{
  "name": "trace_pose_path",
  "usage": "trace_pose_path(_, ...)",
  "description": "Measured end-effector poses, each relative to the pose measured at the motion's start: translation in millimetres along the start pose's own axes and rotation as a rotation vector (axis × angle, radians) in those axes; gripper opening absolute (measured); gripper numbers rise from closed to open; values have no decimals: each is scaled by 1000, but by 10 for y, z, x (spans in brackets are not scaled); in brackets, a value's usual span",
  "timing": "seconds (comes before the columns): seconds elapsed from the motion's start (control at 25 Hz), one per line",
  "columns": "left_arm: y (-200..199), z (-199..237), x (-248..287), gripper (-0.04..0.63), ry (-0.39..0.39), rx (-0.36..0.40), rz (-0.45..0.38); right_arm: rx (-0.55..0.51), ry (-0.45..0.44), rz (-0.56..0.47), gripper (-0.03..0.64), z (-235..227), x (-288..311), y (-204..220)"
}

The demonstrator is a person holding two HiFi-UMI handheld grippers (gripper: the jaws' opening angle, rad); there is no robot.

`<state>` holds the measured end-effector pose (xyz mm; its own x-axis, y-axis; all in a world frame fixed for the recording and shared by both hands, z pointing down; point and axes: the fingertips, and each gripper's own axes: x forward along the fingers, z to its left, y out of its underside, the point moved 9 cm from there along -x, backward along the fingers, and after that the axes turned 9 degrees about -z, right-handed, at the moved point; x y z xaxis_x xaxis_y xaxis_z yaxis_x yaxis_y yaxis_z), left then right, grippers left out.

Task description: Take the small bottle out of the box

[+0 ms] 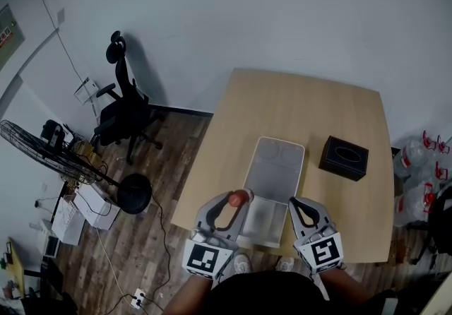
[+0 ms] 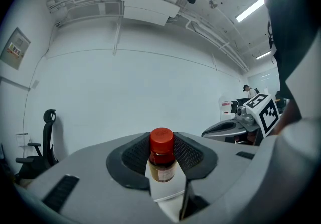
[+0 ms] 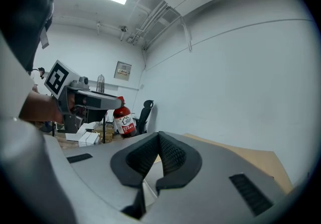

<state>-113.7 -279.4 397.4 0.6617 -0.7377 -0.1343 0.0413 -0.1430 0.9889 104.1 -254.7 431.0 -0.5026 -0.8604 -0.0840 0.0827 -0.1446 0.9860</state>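
Since the left tongs [image 2: 162, 143] are clenched on the small bottle [image 2: 161, 156], held at the left rim of the open box [image 1: 279, 165] by the surface's near edge, only setting it down seems left, while the right tongs [image 3: 158, 136] are pressed together, empty.

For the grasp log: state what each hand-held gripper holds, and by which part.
Left hand-held gripper: the small red-capped bottle, pinched at its upper part, around the neck and cap. Right hand-held gripper: shut, nothing held.
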Motion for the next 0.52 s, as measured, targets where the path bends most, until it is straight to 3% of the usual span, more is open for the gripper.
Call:
trace_pose_path(0.28,98,-53,-43,152,7,15,47,3,-7,-2,12,45,-72,0)
trace_pose_path(0.52,81,-100,-13,152,-2,-12,38,9,3,-3,12,0,-88,-6)
